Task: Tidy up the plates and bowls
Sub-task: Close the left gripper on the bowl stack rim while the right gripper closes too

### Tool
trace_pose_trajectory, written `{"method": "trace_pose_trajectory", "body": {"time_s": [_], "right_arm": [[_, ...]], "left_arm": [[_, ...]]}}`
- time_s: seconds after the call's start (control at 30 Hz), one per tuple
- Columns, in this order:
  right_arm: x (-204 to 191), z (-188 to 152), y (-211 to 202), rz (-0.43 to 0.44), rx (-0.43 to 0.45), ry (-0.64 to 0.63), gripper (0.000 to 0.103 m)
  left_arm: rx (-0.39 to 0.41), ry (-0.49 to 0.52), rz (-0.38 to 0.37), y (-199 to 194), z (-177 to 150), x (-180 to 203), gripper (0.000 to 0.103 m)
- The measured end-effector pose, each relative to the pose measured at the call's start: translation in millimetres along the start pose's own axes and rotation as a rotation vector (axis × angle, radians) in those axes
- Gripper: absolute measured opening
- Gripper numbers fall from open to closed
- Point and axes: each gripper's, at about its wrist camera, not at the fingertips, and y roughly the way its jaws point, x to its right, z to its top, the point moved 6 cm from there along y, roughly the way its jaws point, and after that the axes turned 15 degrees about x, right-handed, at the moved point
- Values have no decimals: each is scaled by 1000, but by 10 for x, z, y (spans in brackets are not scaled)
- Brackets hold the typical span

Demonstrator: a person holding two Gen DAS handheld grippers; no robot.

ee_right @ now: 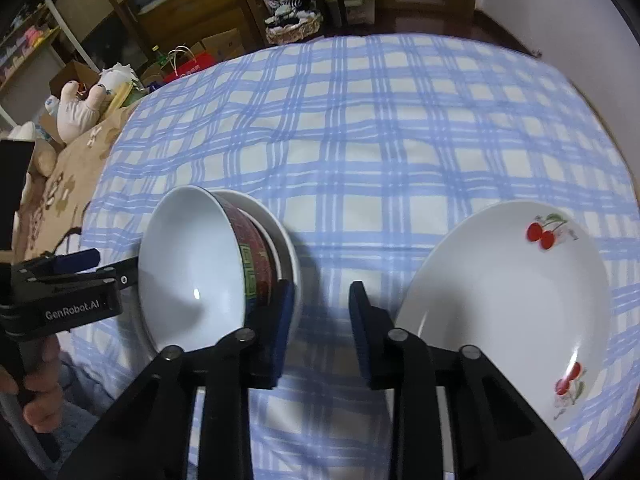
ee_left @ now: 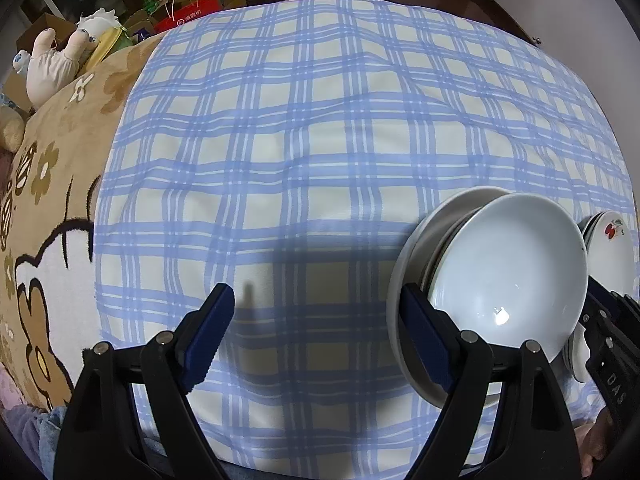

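Two grippers (ee_left: 316,328) (ee_right: 320,328) (both empty) beside bowl (ee_right: 192,272).

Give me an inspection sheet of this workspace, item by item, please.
Surface: blue-and-white checked tablecloth, wrinkled.
Job's things: white bowl with red patterned outside stacked on plain white plates; white plate with red cherry prints apart, to the right.
Clutter: nothing seen on the cloth.
Grippers: left gripper open wide, empty, beside the bowl; right gripper narrowly open, empty, between the bowl stack and the cherry plate.
Cables: nothing seen.
Surroundings: white plush toy, beige flowered blanket, red paper bag, wicker basket.
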Motion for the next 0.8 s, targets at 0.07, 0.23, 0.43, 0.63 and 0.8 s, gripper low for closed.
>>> {"method": "trace_pose_trajectory", "body": {"time_s": [0.07,0.23,0.43,0.63,0.8], "right_arm": [[21,0,21,19,-18,27,28],[35,-28,71,42,-45,63,28],[55,-52,103,62,-55,114,28],[65,-53,105,48,-44,130,28],[72,-76,116,38,-39,155,28]], "left_arm": [[-1,-8,-24,-5,0,17,72],[-3,-19,-76,-38,-12,86,53],[-12,-48,-142,-81,-45,161,33],[-19,-70,-175,-57,-37,196,25],[-13,-57,-165,-52,-26,184,25]]}}
